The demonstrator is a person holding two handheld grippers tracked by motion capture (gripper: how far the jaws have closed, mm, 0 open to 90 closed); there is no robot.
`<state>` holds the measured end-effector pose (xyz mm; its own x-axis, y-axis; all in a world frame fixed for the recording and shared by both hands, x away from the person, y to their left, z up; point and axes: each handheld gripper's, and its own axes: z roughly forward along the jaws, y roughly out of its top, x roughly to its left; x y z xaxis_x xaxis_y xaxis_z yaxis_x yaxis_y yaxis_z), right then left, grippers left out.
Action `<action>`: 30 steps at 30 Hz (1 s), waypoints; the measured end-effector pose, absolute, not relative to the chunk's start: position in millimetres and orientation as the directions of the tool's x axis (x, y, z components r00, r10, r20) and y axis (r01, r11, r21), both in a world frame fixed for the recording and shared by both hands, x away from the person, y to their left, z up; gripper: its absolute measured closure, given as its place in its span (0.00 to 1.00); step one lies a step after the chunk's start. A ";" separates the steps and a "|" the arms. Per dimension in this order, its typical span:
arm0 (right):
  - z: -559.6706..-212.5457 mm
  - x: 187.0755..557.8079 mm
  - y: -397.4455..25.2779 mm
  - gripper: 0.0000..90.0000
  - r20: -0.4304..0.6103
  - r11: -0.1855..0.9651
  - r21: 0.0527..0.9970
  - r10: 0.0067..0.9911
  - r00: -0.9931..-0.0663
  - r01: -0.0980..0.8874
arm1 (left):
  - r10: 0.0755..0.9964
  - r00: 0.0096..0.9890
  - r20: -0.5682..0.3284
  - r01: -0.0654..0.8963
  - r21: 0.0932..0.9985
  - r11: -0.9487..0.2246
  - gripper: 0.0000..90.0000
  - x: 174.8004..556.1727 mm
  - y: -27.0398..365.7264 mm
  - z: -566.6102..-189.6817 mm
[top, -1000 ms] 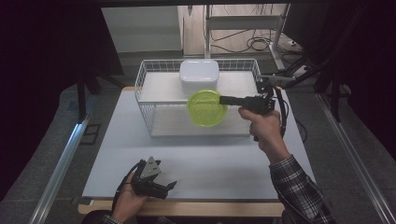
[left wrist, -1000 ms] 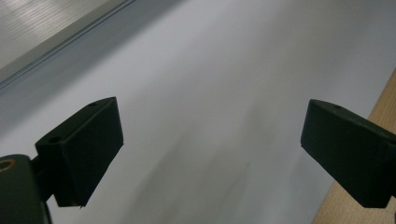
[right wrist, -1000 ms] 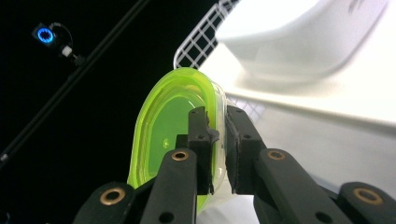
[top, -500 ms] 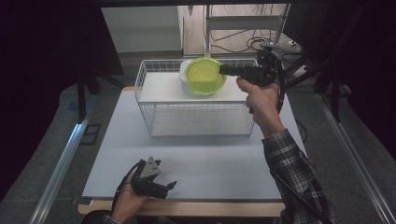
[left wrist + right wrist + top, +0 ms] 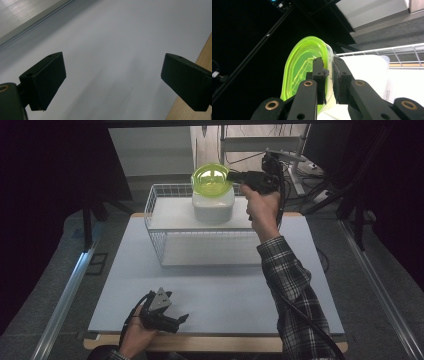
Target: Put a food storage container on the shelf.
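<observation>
Your work surface is a pale grey-white mat (image 5: 210,290) laid over a wooden table (image 5: 210,343), whose light wood edge runs along your near side and also shows beside the mat in the left gripper view. The mat's near half is bare. A white wire basket (image 5: 165,237) stands on its far half, and inside it, toward the back, sits a white tub (image 5: 214,206). Your right gripper (image 5: 234,176) is raised over the basket's far side, jaws pinched on the rim of a lime-green bowl (image 5: 211,178); the right gripper view shows the bowl (image 5: 304,67) tilted on edge, its hollow facing left, with the rim between the two black jaws. The bowl hangs directly above the tub, and whether the two touch cannot be told from either view. Your left gripper (image 5: 177,320) rests low at the near edge of the mat, in your left hand (image 5: 135,332), with its jaws spread wide apart and nothing between them. Your right sleeve (image 5: 295,295) is dark plaid. The room around the table is dim, with black drapes (image 5: 55,180) on the left. A metal rail (image 5: 65,292) runs along the grey floor (image 5: 30,285) on the left side. Behind the basket stand a metal shelf frame (image 5: 260,142) and loose cables (image 5: 320,195) on the floor.
</observation>
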<state>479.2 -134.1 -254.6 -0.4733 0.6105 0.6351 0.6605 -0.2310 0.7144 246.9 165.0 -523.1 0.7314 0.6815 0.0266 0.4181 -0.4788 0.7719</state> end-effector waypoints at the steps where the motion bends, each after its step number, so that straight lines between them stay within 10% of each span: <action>1: -254.6 479.2 -134.1 0.91 0.635 -0.231 0.714 0.610 -0.473 0.661 | 0.681 0.732 0.026 0.418 0.772 -0.479 0.06 247.0 165.1 -523.1; 21: -261.7 495.7 -124.1 0.79 0.613 -0.232 0.706 0.674 -0.413 0.669 | 0.675 0.737 0.028 0.415 0.769 -0.486 0.06 247.2 164.1 -523.7; 30: -264.1 498.2 -124.2 0.47 0.576 -0.171 0.733 0.671 -0.467 0.659 | 0.673 0.739 0.029 0.415 0.768 -0.488 0.06 247.0 163.5 -523.7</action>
